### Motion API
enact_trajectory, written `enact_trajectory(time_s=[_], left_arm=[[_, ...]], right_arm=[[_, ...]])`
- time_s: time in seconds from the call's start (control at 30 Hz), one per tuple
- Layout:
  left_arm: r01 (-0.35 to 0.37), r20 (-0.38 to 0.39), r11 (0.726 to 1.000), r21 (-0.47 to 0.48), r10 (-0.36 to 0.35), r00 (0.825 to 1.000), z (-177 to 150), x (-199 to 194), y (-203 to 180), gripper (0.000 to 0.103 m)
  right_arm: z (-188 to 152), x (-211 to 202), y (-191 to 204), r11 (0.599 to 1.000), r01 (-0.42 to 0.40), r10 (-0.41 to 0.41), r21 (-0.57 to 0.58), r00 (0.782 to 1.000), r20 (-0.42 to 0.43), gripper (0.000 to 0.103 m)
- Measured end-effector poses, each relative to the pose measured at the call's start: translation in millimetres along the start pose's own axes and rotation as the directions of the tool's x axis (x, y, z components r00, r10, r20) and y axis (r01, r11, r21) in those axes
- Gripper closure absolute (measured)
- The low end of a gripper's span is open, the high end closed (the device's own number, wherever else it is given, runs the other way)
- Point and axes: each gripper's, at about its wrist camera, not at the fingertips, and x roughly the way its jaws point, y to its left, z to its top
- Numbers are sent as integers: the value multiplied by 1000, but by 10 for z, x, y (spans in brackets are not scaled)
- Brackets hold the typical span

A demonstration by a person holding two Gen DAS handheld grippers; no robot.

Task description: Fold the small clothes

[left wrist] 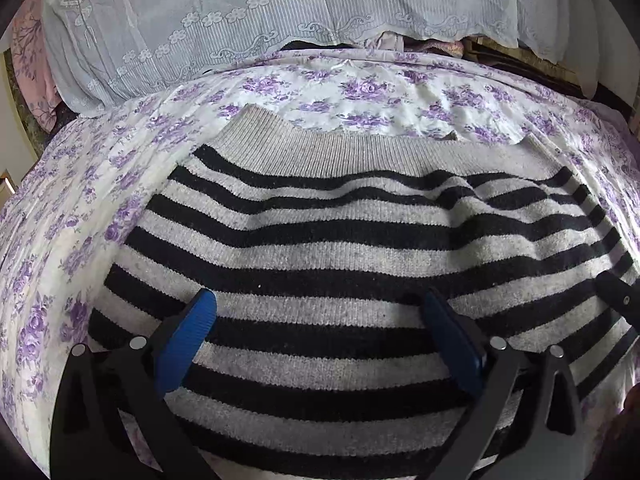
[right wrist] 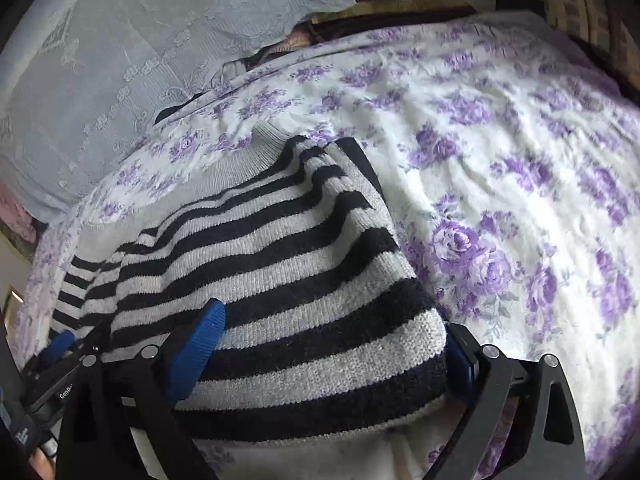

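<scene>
A black-and-grey striped knit sweater [left wrist: 320,240] lies on the floral sheet [left wrist: 360,92], its plain grey ribbed hem toward the far side. My left gripper [left wrist: 320,300] hovers open just over the stripes, its blue pads [left wrist: 192,332] wide apart and gripping nothing. In the right wrist view the sweater [right wrist: 280,260] shows a folded right side that bulges up between the fingers of my right gripper [right wrist: 334,320]. That gripper stands wide open; its left pad [right wrist: 200,344] rests beside the knit and its right pad is half hidden behind the fold. The right gripper's finger [left wrist: 620,300] shows at the left wrist view's edge.
A pale lace-covered pile of bedding [left wrist: 240,20] rises along the far side, with pink cloth [left wrist: 28,60] at its left. Bare floral sheet [right wrist: 520,160] stretches to the right of the sweater. Dark items sit at the bed's far right edge [left wrist: 540,64].
</scene>
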Motion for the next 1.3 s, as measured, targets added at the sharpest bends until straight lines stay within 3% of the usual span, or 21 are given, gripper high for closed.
enact_trajectory(time_s=[0.2, 0.3, 0.37, 0.47, 0.57, 0.77, 0.93, 1.1, 1.2, 1.3], left_arm=[[-19, 25, 1000, 12, 19, 999, 5, -71, -25, 4], [-29, 52, 999, 25, 27, 998, 15, -134, -48, 4], [-27, 68, 999, 22, 25, 997, 29, -170, -44, 4], [-29, 65, 999, 21, 27, 997, 36, -156, -43, 4], [-35, 57, 999, 24, 33, 998, 24, -137, -45, 4], [-37, 50, 999, 26, 35, 998, 22, -117, -40, 4], [-7, 2, 1000, 10, 7, 1000, 11, 10, 0, 4], [39, -17, 999, -30, -39, 999, 14, 46, 77, 4], [31, -12, 999, -26, -31, 999, 39, 12, 79, 4], [-25, 11, 999, -40, 26, 1000, 122, -51, 163, 4]], right_arm=[[-23, -120, 23, 1000, -15, 15, 15, 999, 30, 6], [-2, -336, 76, 1000, -27, 27, 0, 992, 124, 6], [-7, -502, 165, 998, -17, 28, -53, 975, 219, 7], [-10, -601, 344, 988, 6, 39, -155, 957, 288, 16], [-28, -578, 435, 978, -4, 62, -207, 959, 278, 21], [-51, -485, 468, 973, 30, 31, -231, 966, 257, 20], [-46, -19, 447, 973, 14, -3, -231, 999, 45, 3], [-94, -25, 476, 969, 13, -1, -246, 999, 51, 3], [-100, -22, 478, 970, 7, 6, -244, 999, 51, 3], [-96, -47, 447, 971, -14, 26, -239, 999, 48, 3]])
